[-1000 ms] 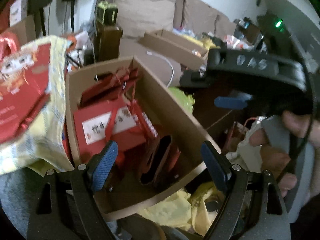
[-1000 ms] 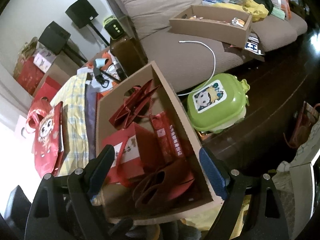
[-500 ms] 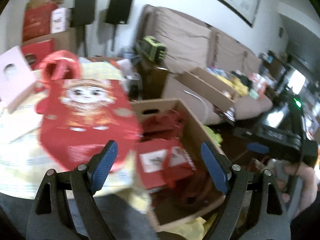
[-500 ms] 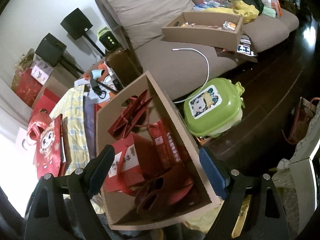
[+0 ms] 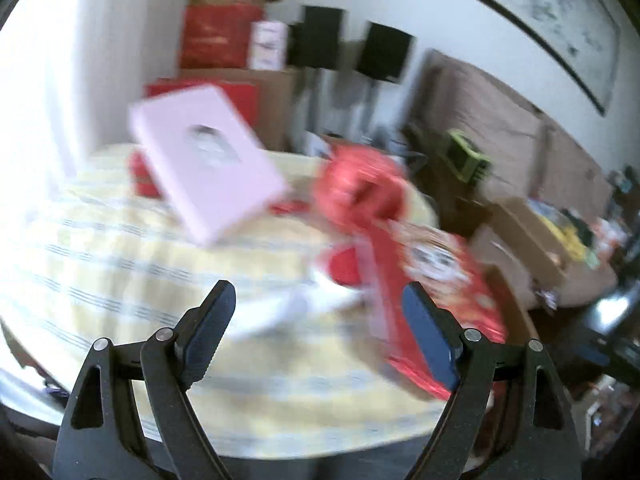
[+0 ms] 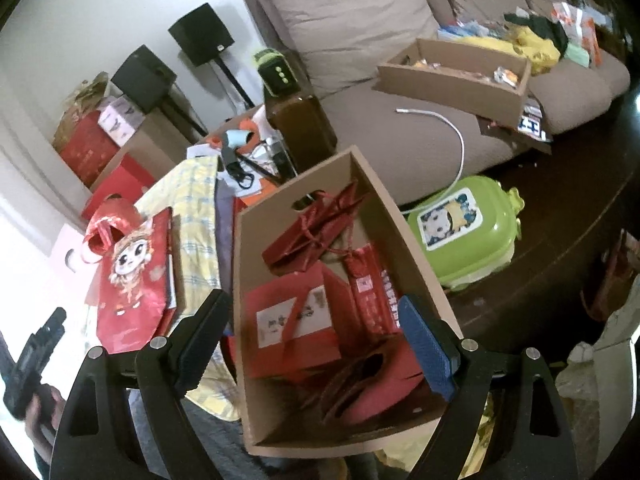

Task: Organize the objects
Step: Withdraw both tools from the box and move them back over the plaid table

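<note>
Brown sofa (image 6: pixel 360 20), two black speakers (image 6: pixel 202 34) — perhaps a framed picture (image 5: pixel 532 24).

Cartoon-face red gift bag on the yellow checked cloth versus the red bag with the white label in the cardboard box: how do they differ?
The cartoon-face bag lies flat on the checked cloth, outside the cardboard box; the white-label bag sits inside it among other red bags. The first carries a cartoon face, the second a plain white label. Both are red gift bags with handles.
</note>
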Demonstrator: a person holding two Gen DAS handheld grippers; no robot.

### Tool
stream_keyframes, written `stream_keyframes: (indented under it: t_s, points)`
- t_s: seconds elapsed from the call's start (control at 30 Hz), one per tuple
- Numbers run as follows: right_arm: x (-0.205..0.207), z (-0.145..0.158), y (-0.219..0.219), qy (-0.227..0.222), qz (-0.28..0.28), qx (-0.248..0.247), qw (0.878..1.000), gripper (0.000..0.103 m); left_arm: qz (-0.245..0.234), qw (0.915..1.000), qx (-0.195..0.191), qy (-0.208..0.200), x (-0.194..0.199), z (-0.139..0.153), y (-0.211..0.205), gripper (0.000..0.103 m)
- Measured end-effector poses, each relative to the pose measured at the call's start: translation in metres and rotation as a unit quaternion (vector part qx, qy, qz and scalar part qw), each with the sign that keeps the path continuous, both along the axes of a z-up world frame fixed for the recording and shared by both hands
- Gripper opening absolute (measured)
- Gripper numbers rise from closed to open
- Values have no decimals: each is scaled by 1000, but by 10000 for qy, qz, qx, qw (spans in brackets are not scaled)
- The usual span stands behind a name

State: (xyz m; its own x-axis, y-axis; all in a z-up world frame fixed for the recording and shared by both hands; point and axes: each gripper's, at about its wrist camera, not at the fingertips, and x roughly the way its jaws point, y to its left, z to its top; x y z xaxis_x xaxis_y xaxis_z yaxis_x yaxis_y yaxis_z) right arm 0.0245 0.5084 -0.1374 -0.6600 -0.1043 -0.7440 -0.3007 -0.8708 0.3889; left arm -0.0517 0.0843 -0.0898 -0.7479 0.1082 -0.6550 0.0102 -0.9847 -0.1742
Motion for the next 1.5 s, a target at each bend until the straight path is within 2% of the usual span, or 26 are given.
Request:
stream_keyframes:
  t_s: [0.13, 0.23, 0.27, 0.33, 0.4, 0.6, 0.73, 0.87, 1.0, 1.1, 1.13, 1.17, 1.2, 1.27, 1.33, 1.37, 1.4, 1.43, 1.5]
  points:
    - [1, 11, -10, 146, 106, 129, 9998, 87, 359, 9977, -561, 102, -5, 9, -30, 84]
    - [1, 18, -18, 205, 228, 298, 9991, 84, 335, 9955, -870, 138, -5, 13, -36, 84]
    - [0, 20, -22, 220, 266, 334, 9988, 84, 317, 9955, -885, 146, -5, 13, -39, 84]
    - [0, 22, -28, 305, 349, 271, 9986, 76, 251, 9963, -808, 136, -7, 13, -41, 84]
    - [-2, 22, -37, 362, 486, 163, 9980, 63, 158, 9971, -741, 86, -9, 11, -39, 84]
    - [-17, 18, -85, 350, 1147, 294, 9924, 52, -52, 9972, -748, -62, -14, 3, -30, 84]
    - [-29, 7, -115, 201, 1383, 616, 9883, 39, -61, 9964, -828, -150, -19, -5, -32, 84]
    - [-33, 2, -136, 553, 1631, 892, 9810, 29, -25, 9970, -718, -285, -26, -13, -39, 84]
    - [-35, -2, -154, 899, 1963, 1386, 9665, 20, -112, 9968, -702, -357, -27, -19, -37, 84]
    - [-37, -6, -158, 929, 2115, 1458, 9620, 21, -187, 9967, -688, -394, -28, -22, -34, 84]
    - [-37, -6, -158, 958, 2359, 1239, 9591, 21, -218, 9968, -653, -415, -28, -23, -33, 84]
    - [-35, -6, -157, 1024, 2494, 1026, 9575, 26, -244, 9968, -621, -430, -27, -23, -31, 84]
    - [-34, -4, -157, 1085, 2506, 944, 9573, 49, -295, 9969, -559, -468, -27, -25, -30, 84]
    - [-30, 1, -160, 1195, 2353, 984, 9595, 79, -399, 9969, -392, -560, -27, -26, -27, 84]
    - [-27, 6, -161, 1329, 2212, 1002, 9609, 79, -605, 9959, -50, -675, -27, -28, -24, 84]
    - [-28, 8, -160, 1346, 2146, 959, 9626, 80, -823, 9936, 248, -737, -27, -29, -23, 84]
    - [-28, 9, -158, 1335, 2050, 868, 9657, 80, -1183, 9868, 728, -828, -28, -31, -22, 84]
    - [-30, 9, -156, 1287, 1974, 788, 9687, 80, -1552, 9745, 1298, -966, -30, -35, -22, 84]
    - [-33, 6, -151, 1147, 1871, 687, 9732, 80, -1615, 9690, 1549, -1047, -31, -38, -20, 84]
